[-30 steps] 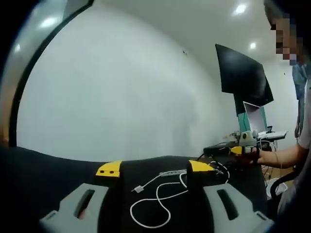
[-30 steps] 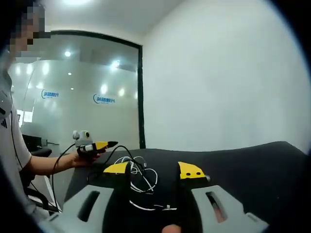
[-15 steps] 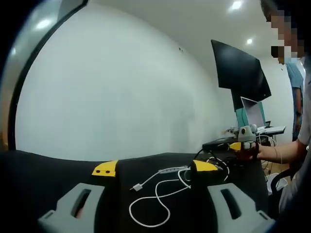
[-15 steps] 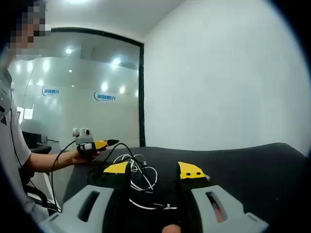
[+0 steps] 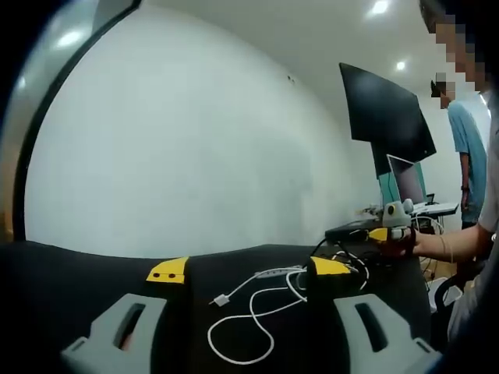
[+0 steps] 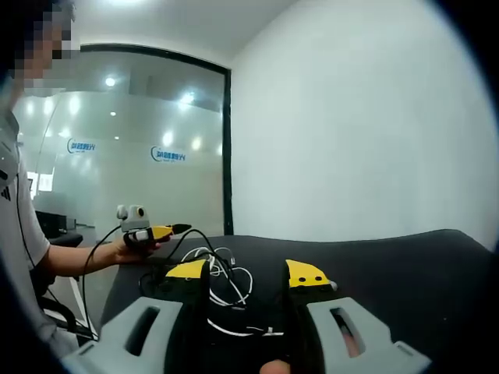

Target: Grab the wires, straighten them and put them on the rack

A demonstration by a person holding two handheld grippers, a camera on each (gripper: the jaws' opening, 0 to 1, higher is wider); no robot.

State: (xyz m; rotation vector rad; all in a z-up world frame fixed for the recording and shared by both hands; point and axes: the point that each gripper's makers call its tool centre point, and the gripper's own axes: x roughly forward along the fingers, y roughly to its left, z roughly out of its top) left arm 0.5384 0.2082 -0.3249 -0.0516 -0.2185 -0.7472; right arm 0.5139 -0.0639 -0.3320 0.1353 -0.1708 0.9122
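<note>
White wires lie loosely coiled on the black table [image 5: 70, 273]. In the left gripper view a white wire [image 5: 265, 276] with a small plug runs and loops between my left gripper's [image 5: 248, 269] yellow-tipped jaws, which stand open just above the table. My right gripper [image 5: 388, 232] shows at the far right, held in a hand. In the right gripper view the tangle of white wires [image 6: 231, 290] lies between and beyond my right gripper's [image 6: 246, 273] open jaws. My left gripper [image 6: 152, 231] shows at the left, held low over the table [image 6: 405, 265].
A white wall backs the table. A black monitor [image 5: 386, 117] and a laptop [image 5: 405, 187] stand beyond the table's right end, where a second person in a blue shirt [image 5: 468, 144] stands. A glass partition [image 6: 132, 156] lies off the left end.
The left gripper view has shifted slightly, and a person in a blue shirt has come into sight at its right. The wires and both grippers' jaws stay as they were.
</note>
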